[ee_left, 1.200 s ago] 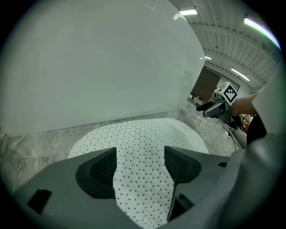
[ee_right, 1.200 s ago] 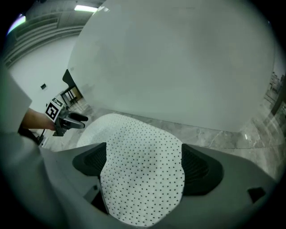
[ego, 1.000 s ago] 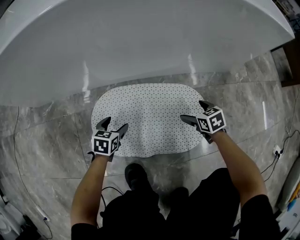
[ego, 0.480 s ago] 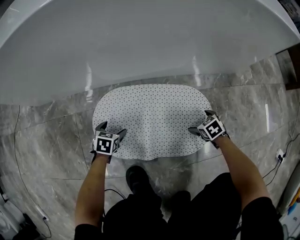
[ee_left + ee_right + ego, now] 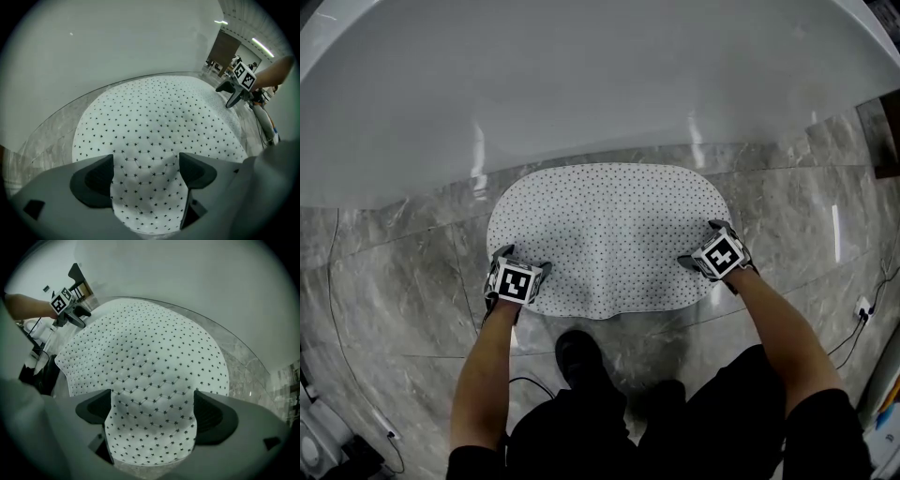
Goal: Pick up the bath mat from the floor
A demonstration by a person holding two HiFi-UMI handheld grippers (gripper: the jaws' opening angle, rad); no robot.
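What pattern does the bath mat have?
Bath mat: white with small dark stars, clearest in right gripper view.

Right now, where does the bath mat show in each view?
Head view: bath mat sits centre frame, on the floor just below the bathtub.
Left gripper view: the bath mat fills the centre, its near edge between the open left tongs.
Right gripper view: the bath mat fills the centre, its near edge between the open right tongs.
Shared landmark: the white bathtub wall runs behind the mat's far edge in all three.
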